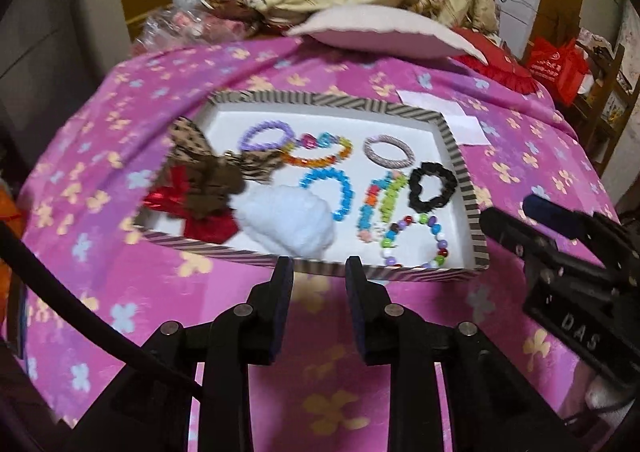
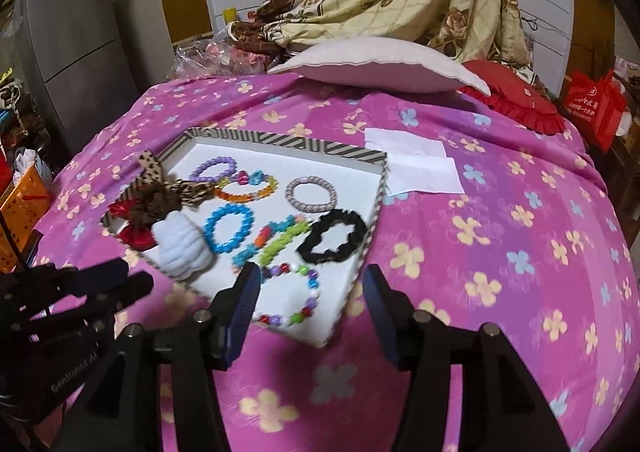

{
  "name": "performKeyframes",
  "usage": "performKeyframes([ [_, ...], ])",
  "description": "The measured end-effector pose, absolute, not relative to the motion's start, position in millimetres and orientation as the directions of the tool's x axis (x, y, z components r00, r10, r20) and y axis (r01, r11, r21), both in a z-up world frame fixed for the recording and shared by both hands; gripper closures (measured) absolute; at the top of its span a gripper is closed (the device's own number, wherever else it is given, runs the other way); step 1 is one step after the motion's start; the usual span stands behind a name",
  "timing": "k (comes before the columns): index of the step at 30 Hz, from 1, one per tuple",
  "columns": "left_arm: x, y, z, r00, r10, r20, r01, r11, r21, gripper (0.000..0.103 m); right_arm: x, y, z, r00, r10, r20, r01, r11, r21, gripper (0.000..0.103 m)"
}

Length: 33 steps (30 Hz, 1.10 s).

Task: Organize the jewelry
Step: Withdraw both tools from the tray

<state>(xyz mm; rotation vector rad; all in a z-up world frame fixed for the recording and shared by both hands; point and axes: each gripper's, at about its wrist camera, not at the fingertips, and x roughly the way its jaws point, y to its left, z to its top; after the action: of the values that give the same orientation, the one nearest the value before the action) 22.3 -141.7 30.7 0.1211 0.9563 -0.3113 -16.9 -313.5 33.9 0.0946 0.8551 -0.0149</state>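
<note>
A: Where is the jewelry relative to the tools?

B: It all lies in the shallow rectangular striped-rim cardboard tray with a white floor, on the bed's pink fleece blanket with a flower print. The left tool hangs just short of the tray's near rim, its two dark pads apart with nothing between them. The right tool hangs over the tray's near corner, pads spread wide and empty; the multicolour round-bead bracelet shows through the gap but nothing touches it.

A: What's in the tray?

B: On the left, three bows in a heap: a leopard-print fabric bow, a brown fabric bow and a shiny red ribbon bow. Beside them, one fluffy white scrunchie.

A: And the bracelets?

B: Five beaded ones that I can count: a lilac bead bracelet, an orange and rainbow clear-bead bracelet, a sky-blue bead bracelet, a chunky bracelet of green, blue and orange blocks, and the multicolour one nearest the right tool. The block one is blurred, so it may be two.

A: Anything else?

B: One grey woven ring-shaped hair tie and one ruffled black fabric scrunchie on the right. Outside the tray, two white paper sheets overlap just past its far corner.
</note>
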Motion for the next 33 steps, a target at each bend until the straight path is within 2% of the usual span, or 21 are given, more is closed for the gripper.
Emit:
performKeyframes([
  [13, 20.4, -92.9, 61.2, 0.623, -0.153, -0.767, 0.215, 0.976, -0.019, 0.055, -29.1, -279.7, 52.1, 0.690, 0.023, -0.723, 0.074, 0.992, 0.103, 0.036],
  [33, 16.2, -72.9, 82.2, 0.668, -0.140, -0.731, 0.179, 0.984, -0.024, 0.055, -33.2, -259.1, 65.1, 0.688, 0.026, -0.725, 0.058, 0.994, 0.091, 0.030],
])
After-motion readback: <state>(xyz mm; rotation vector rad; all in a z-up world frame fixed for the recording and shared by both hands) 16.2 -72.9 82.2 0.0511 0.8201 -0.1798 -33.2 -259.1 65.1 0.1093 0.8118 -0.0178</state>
